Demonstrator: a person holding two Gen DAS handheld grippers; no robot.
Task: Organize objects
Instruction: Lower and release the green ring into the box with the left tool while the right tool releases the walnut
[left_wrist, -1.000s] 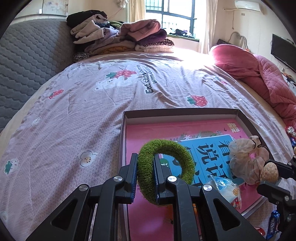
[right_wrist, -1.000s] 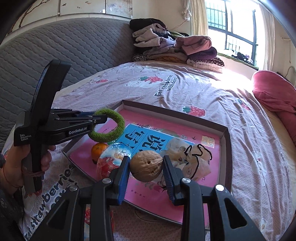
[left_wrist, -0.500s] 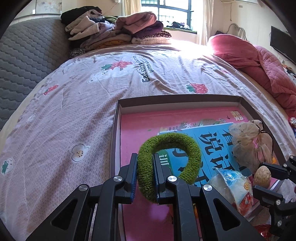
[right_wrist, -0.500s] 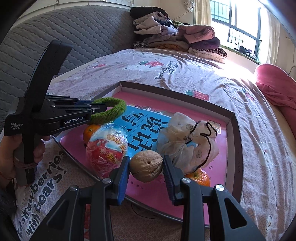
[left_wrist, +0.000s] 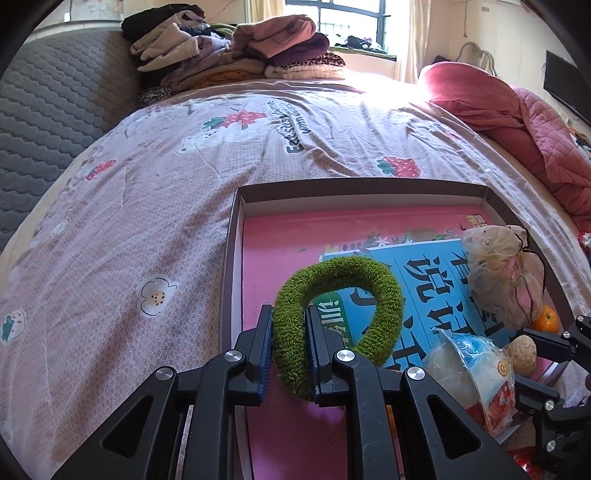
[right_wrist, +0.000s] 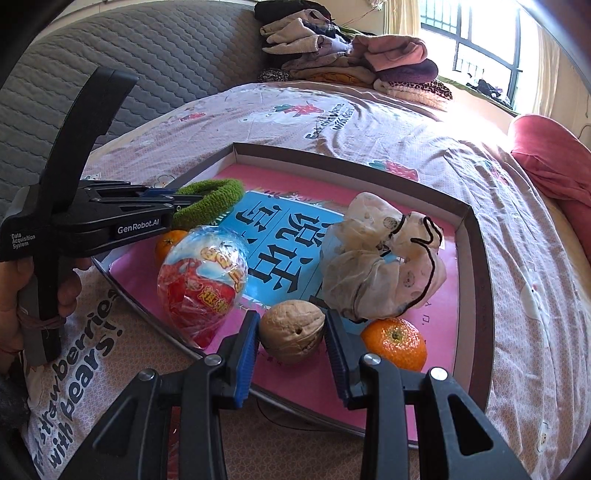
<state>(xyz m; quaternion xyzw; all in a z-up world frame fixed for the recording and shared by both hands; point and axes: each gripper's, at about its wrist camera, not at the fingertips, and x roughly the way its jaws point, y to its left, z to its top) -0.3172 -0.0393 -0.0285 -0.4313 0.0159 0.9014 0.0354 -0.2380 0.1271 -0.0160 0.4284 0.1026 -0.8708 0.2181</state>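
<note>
Lowering into box (right_wrist: 476, 258): left gripper (left_wrist: 290, 350) clamps green hair tie (left_wrist: 340, 291), 9 o'clock; right gripper (right_wrist: 291, 338) clamps walnut (right_wrist: 291, 330), 6 o'clock; release gently, clear of 2 oranges (right_wrist: 395, 341).

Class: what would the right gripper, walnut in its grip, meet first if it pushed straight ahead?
Probably the beige scrunchie just beyond the walnut held by the right gripper; depth is uncertain.
</note>
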